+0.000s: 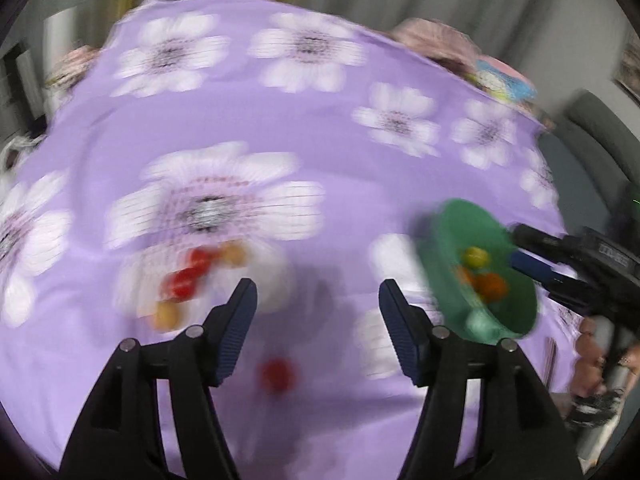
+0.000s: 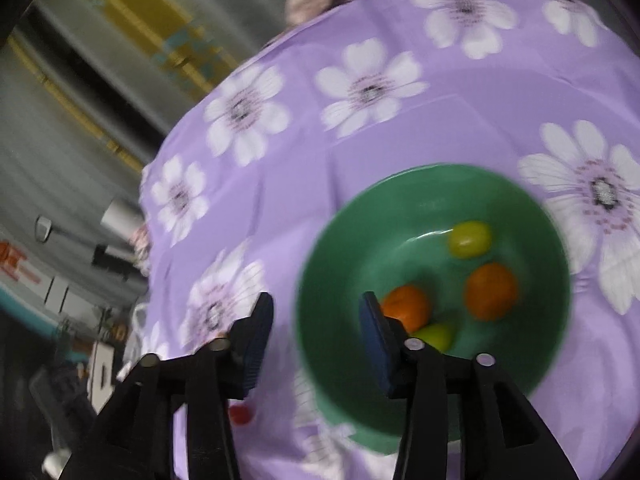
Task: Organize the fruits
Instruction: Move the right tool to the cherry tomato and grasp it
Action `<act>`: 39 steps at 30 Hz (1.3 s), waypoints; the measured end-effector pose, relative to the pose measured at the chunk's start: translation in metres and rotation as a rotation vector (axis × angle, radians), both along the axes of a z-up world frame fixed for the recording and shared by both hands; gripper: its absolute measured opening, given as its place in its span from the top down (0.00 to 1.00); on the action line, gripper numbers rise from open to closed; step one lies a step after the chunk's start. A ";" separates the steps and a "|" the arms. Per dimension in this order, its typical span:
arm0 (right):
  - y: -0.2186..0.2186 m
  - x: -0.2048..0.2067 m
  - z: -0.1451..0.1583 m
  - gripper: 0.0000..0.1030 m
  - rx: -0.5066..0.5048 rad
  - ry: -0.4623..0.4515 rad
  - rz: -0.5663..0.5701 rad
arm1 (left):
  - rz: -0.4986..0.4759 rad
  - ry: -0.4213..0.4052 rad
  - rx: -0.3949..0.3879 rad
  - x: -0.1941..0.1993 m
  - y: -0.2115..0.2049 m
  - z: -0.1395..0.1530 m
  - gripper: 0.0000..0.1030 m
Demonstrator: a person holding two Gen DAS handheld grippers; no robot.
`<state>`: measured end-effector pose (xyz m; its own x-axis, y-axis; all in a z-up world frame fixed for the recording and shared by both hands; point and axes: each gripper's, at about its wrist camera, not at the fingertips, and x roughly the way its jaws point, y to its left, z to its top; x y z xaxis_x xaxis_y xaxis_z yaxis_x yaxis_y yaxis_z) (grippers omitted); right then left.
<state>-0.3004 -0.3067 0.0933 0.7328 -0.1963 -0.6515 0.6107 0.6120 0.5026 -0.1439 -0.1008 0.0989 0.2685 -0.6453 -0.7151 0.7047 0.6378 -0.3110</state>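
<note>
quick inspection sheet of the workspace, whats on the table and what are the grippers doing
surface: table under a purple flowered cloth, creased.
job's things: green bowl holding two orange fruits and two yellow-green ones; red and tan fruits loose on the cloth, one red fruit apart from them.
clutter: nothing seen.
grippers: left gripper open, nothing between its fingers; right gripper open astride the bowl's near rim, not pressing it.
cables: nothing seen.
surroundings: blurred curtain and furniture, too blurred to name.
</note>
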 end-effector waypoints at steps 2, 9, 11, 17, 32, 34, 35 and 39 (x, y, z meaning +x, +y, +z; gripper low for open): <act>0.014 0.016 0.002 0.46 -0.005 0.006 0.070 | 0.078 0.036 0.006 0.017 0.027 -0.011 0.37; 0.066 0.085 -0.025 0.44 0.053 0.118 0.303 | 0.111 0.124 0.145 0.030 0.042 -0.046 0.38; 0.077 0.100 -0.039 0.44 0.060 0.178 0.327 | 0.095 0.130 0.165 0.027 0.039 -0.052 0.39; 0.100 0.125 -0.079 0.44 0.104 0.306 0.372 | 0.056 0.138 0.203 0.023 0.030 -0.067 0.55; 0.106 0.127 -0.096 0.54 0.120 0.362 0.378 | 0.062 0.101 0.209 0.022 0.023 -0.079 0.73; 0.106 0.126 -0.096 0.54 0.128 0.353 0.380 | 0.069 0.077 0.199 0.022 0.024 -0.076 0.74; 0.105 0.126 -0.095 0.54 0.134 0.347 0.381 | 0.073 0.065 0.195 0.022 0.026 -0.073 0.74; 0.100 0.120 -0.090 0.54 0.122 0.337 0.364 | 0.129 0.064 0.131 0.031 0.039 -0.061 0.73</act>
<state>-0.1801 -0.2063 0.0037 0.4850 0.1248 -0.8656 0.5088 0.7647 0.3954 -0.1133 -0.0620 0.0378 0.2948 -0.5085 -0.8090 0.5958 0.7597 -0.2605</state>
